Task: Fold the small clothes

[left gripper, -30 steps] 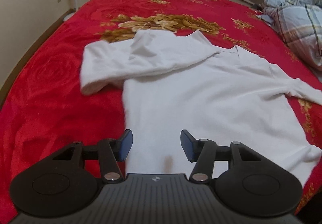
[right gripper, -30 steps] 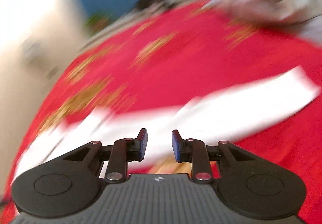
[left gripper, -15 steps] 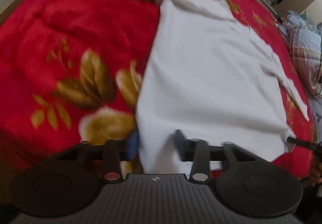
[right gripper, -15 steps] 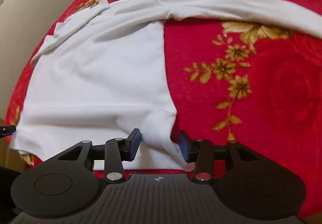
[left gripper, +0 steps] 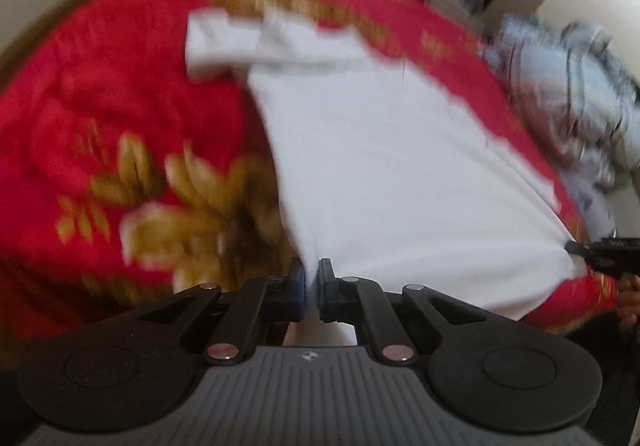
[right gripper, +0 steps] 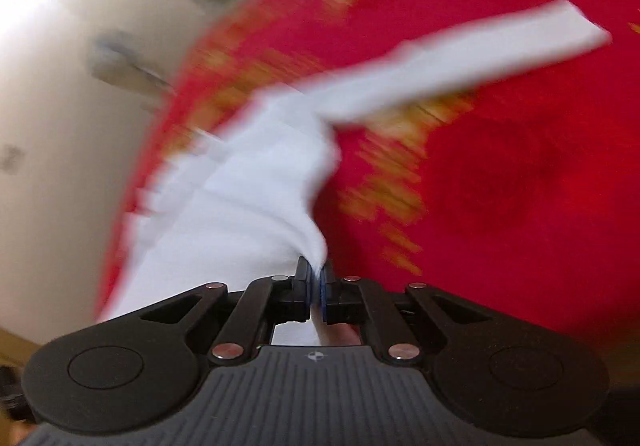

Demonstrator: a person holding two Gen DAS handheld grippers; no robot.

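A white shirt (left gripper: 392,165) is spread on the red bed (left gripper: 100,117). Its two near hem corners are pinched by the left gripper (left gripper: 311,288) and right gripper (right gripper: 315,288). No fold is made yet; all folding is judged outstanding.

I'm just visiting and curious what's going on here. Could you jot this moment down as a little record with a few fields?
Garment: white shirt, body spread flat, sleeves out to the sides
Surface: red floral blanket on a bed
Left gripper: shut on the shirt's bottom corner
Right gripper: shut on the other bottom corner, cloth bunched at the pinch
Nearby: plaid bedding at the blanket's far edge
Image quality: both views motion-blurred
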